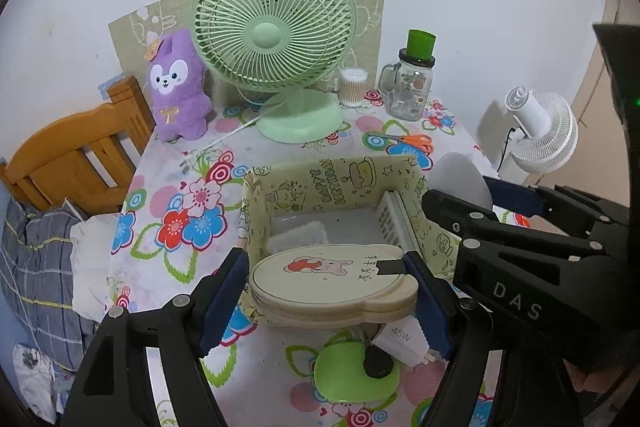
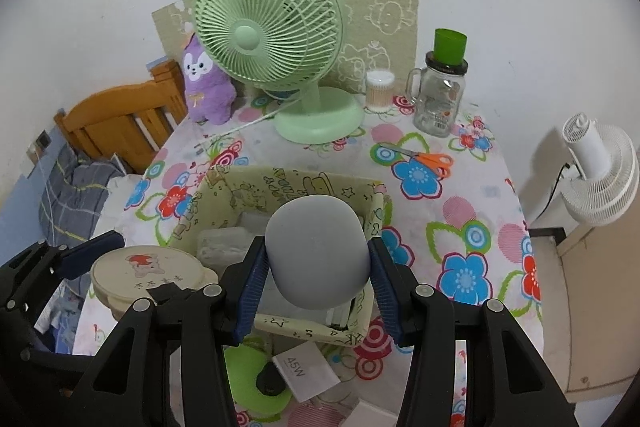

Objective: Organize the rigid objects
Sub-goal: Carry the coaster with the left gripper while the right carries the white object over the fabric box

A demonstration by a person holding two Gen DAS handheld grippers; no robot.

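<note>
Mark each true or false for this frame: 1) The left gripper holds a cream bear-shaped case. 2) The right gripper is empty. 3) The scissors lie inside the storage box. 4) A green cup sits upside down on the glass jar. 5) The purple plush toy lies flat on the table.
1) True: left gripper clamps the cream case.
2) False: right gripper holds a grey rounded object.
3) False: the scissors lie on the tablecloth behind the storage box.
4) True: green cup on glass jar.
5) False: the plush toy sits upright.
</note>
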